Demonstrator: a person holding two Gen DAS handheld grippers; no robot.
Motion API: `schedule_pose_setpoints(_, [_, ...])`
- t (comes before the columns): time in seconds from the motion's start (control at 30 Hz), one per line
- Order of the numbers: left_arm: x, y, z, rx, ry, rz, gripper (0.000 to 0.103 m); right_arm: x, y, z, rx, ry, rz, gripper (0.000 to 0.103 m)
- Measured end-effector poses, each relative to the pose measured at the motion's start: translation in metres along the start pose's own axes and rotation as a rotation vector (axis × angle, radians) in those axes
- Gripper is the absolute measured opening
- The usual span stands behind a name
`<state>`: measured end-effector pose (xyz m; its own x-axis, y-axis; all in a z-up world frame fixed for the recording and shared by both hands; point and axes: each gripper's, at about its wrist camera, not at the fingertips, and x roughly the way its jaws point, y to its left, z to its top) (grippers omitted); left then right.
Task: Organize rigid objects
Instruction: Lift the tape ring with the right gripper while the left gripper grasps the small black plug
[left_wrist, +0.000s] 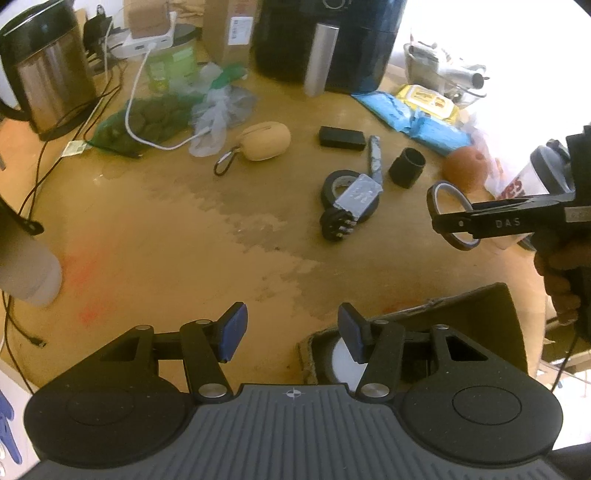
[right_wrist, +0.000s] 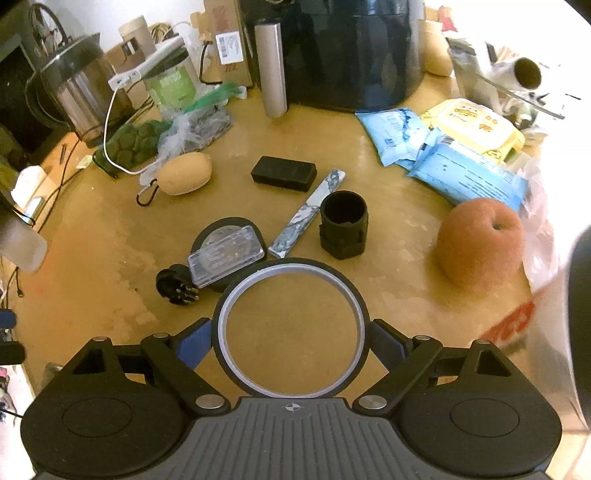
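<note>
My right gripper is shut on a thin black ring with a grey inner edge, one pad on each side, and holds it above the table. The left wrist view shows that ring at the right, in the right gripper. My left gripper is open with nothing between its blue pads. Below its right finger stands a cardboard box with something white inside. On the table lie a black tape roll under a clear case, a black plug, a black cylinder, a marbled bar and a black block.
A tan pouch with a carabiner and a round orange-brown fruit flank the objects. Behind stand a kettle, a black air fryer and a green jar. Blue and yellow wipe packs lie right; cables run left.
</note>
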<state>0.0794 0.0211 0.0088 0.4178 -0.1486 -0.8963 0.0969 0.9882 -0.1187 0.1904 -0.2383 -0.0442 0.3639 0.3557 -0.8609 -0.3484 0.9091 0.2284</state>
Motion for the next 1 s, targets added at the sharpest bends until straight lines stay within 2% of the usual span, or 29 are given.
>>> schedule_pose_setpoints(1.0, [0.044, -0.033, 0.035, 0.239, -0.046, -0.085, 0.054, -0.078, -0.018, -0.048, 0.206, -0.111, 0.034, 0.091])
